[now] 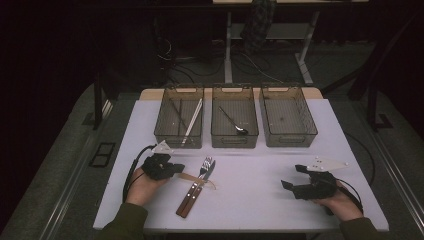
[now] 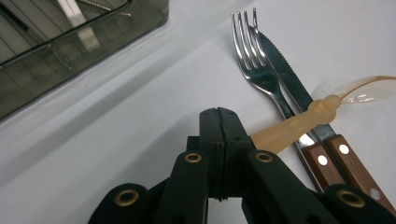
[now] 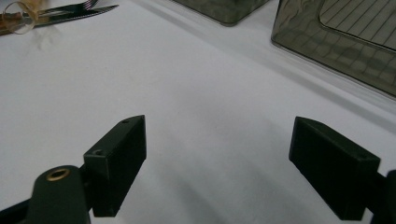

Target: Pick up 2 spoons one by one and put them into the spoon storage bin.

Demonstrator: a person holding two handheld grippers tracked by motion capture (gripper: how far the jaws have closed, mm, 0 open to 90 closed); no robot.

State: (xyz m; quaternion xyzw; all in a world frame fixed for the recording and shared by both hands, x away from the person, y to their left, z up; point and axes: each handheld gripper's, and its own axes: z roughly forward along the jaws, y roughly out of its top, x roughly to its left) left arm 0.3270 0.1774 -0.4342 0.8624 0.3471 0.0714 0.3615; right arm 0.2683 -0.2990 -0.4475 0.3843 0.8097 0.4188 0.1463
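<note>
the left gripper (image 1: 176, 169) lay low over the desk (image 1: 250, 200) towards its left edge, its jaws pressed together on the handle end of a translucent amber plastic spoon (image 2: 299, 126). in the left gripper view the black pads met with barely a seam between them, and the spoon's handle came out from their right side, ran slantwise across the fork (image 2: 261, 77) and the knife (image 2: 287, 79) and ended in its bowl just beyond the knife's blade. so the spoon sat pinched at one end, its far end resting over the two pieces of cutlery. fork and knife lay side by side, touching, wooden handles towards the desk's near edge and tips towards the far edge. along the far edge stood three smoky bins: the left bin (image 1: 178, 142) held chopsticks, the middle bin (image 1: 235, 141) a metal spoon, and the right bin (image 1: 288, 140) stood at the end of the row. near the desk's right edge the right gripper (image 1: 290, 186) rested in the person's hand, jaws spread wide with bare desk between them, holding nothing, well apart from the plastic spoon.
</note>
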